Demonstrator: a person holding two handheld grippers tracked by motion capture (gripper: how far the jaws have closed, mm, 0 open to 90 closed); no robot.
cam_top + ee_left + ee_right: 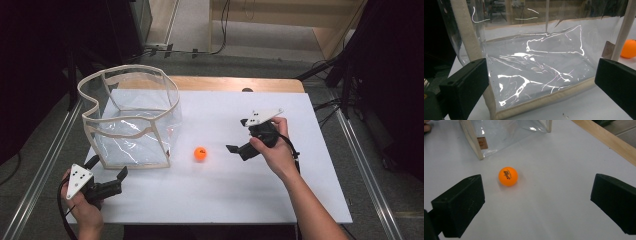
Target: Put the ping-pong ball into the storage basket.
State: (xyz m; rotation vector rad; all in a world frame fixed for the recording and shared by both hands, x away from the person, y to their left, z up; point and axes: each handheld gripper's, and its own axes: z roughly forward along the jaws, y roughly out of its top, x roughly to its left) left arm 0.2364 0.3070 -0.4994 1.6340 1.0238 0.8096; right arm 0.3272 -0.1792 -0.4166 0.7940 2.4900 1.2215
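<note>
ball (508, 176): orange, glossy, small dark print, lying free on white table (225, 190) | right gripper (238, 143): jaws wide, empty | left gripper (107, 170): jaws wide, empty, facing clear bag (131, 120)

Our right gripper (536, 202) holds its black jaws wide apart; a small orange ball (508, 176) lies beyond them, near a clear plastic bag (499, 132).

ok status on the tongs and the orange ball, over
Left tongs open, facing the clear bag. Right tongs open, aimed at the orange ball, not touching it. Ball loose on the white table beside the bag. Nothing between.
</note>
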